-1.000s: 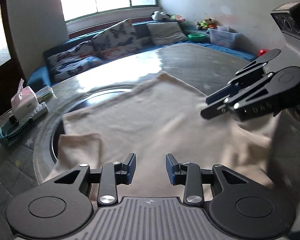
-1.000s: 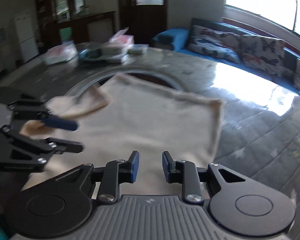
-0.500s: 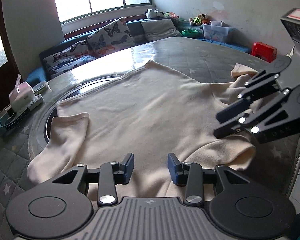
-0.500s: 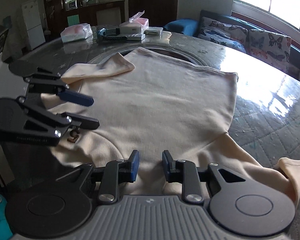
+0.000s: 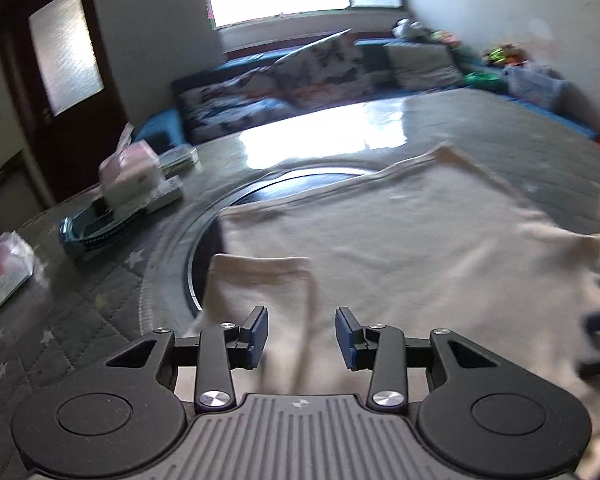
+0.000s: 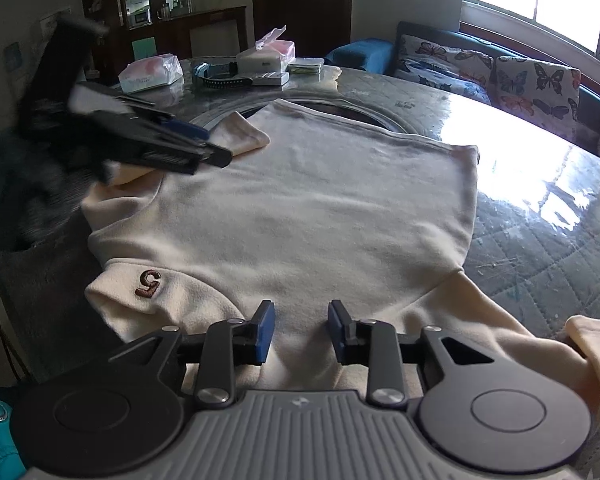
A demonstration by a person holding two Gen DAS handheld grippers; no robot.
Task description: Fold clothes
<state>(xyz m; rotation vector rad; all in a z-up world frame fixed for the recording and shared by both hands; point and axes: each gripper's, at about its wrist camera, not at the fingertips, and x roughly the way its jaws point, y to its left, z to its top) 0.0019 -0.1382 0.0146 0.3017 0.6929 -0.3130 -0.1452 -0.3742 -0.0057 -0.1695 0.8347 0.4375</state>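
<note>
Plainly, both sets of jaws stand spread with nothing pinched. The right gripper hangs over the cream top near its collar, and its jaws are opening with only bare cloth showing in the gap below them. The left gripper hovers over the left sleeve, which lies folded in over the body of the garment; its jaws stand apart and press on nothing.

The top lies spread flat on the counter, hem toward the far side, collar toward the near edge. A brown figure 5 is stitched by the collar.

Risks, as I judge them: the left view is smeared, so a pinch aimed now could land beside the sleeve edge or catch one layer only, and the fold would open when lifted. The right sleeve trails near the counter's edge; a careless pull on the body could drag it over. If the two grippers lift unevenly, the cloth will skew and wrinkle. The glossy counter may also let the whole garment slide instead of folding.

Count: one top, two sleeves, two grippers. Two tissue packs sit at the far side, with one dark strap-like object between them that I cannot identify.
</note>
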